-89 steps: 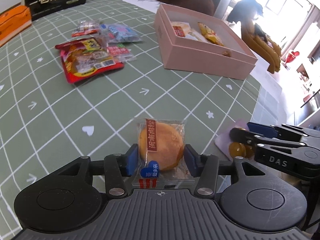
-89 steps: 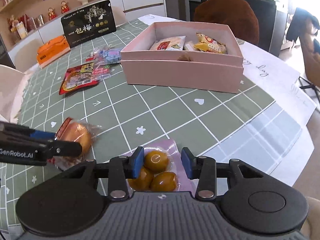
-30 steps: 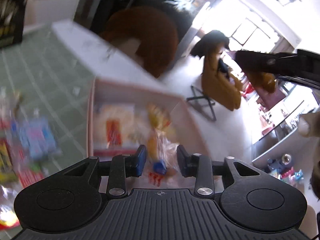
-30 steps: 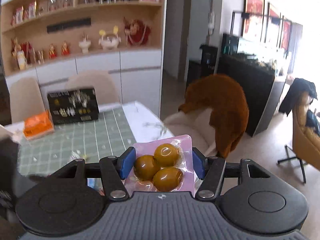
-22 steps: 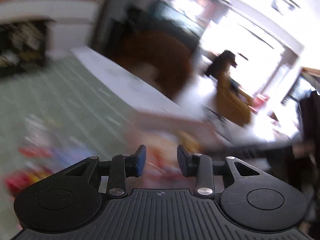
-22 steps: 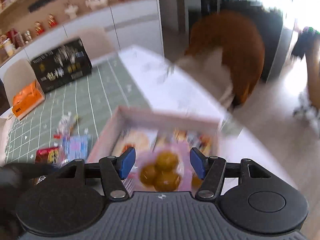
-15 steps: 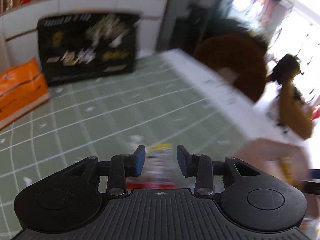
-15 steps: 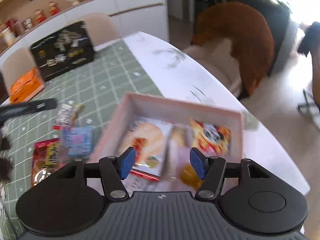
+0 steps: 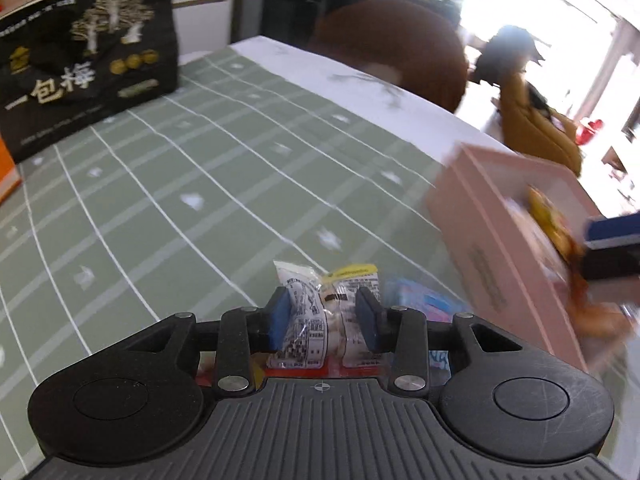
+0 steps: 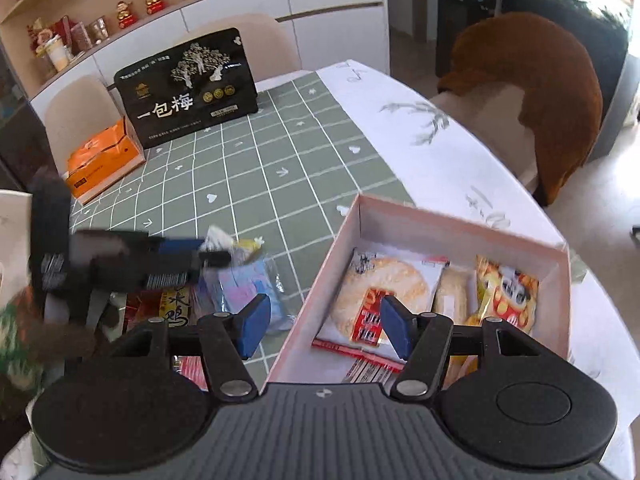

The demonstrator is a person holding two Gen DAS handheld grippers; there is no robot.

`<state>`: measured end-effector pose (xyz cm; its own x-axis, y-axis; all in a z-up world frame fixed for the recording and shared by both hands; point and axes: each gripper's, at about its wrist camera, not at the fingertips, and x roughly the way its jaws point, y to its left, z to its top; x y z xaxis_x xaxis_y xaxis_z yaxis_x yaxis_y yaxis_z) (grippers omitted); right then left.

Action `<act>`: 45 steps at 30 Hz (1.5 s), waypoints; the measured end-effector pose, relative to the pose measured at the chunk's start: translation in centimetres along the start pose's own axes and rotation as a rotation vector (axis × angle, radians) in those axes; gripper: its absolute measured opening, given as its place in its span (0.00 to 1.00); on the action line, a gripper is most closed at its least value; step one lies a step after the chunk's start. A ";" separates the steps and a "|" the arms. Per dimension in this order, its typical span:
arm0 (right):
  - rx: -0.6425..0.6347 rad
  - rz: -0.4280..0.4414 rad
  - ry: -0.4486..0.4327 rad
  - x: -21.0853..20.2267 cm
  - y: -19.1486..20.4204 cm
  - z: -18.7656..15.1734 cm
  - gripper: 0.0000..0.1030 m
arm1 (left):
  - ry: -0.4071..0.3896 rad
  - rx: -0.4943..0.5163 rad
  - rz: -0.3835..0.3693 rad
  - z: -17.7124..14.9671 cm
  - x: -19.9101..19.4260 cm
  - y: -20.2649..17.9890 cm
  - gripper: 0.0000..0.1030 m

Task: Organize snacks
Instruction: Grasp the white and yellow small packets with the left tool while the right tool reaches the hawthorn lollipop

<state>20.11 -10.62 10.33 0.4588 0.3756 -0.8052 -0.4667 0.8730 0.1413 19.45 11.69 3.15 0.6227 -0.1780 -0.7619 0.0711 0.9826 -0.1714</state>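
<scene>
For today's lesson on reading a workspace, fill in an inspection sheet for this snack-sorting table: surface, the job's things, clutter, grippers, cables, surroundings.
Surface: green grid tablecloth over a white cloth.
Job's things: pink box holds a round rice cracker pack and a yellow-red snack bag; outside it lie a clear-wrapped snack packet, a blue packet and a red packet.
Clutter: black gift bag and orange box at the far edge.
Grippers: left gripper opening, its fingers either side of the clear-wrapped packet; right gripper open and empty over the box's near wall.
Cables: nothing seen.
Surroundings: chair with a brown cover, cabinet shelf with figurines.
</scene>
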 end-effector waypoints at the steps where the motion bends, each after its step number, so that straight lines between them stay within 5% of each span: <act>1: 0.012 0.006 0.004 0.0 -0.1 -0.3 0.59 | -0.004 0.012 -0.001 -0.4 -0.5 -0.7 0.41; 7: 0.037 -0.025 -0.035 -2.3 0.4 -5.0 0.59 | -0.011 0.118 -0.007 -3.9 -2.5 -4.1 0.41; 14: 0.151 -0.028 -0.077 -5.0 0.5 -10.6 0.59 | 0.032 0.082 -0.050 -7.9 -5.8 -5.7 0.41; 19: 0.169 0.111 0.005 -1.5 3.4 -13.0 0.60 | 0.039 0.033 -0.037 -10.8 -8.1 -6.4 0.41; 26: 0.112 0.018 0.008 3.6 6.8 -11.9 0.65 | 0.060 0.001 -0.029 -11.9 -9.4 -6.4 0.41; 31: 0.044 0.007 0.028 2.3 7.0 -13.2 0.35 | 0.073 0.001 -0.038 -12.1 -9.4 -6.9 0.43; 37: 0.064 -0.043 0.040 -0.7 4.3 -17.2 0.27 | 0.082 0.002 -0.069 -12.9 -9.5 -8.1 0.43; 40: 0.061 -0.069 0.023 -2.3 2.9 -18.9 0.28 | 0.098 -0.035 -0.097 -13.4 -9.9 -8.1 0.42; 42: 0.052 -0.002 0.008 -3.7 2.5 -20.0 0.31 | 0.096 -0.050 -0.094 -13.9 -10.2 -8.0 0.42; 45: 0.039 0.131 0.005 -5.3 2.8 -21.2 0.54 | 0.072 -0.062 -0.043 -14.3 -10.8 -7.8 0.42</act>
<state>0.29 -16.75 2.81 0.3918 0.4855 -0.7815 -0.4922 0.8283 0.2678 1.02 5.23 3.77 0.5622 -0.2255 -0.7956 0.0467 0.9692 -0.2417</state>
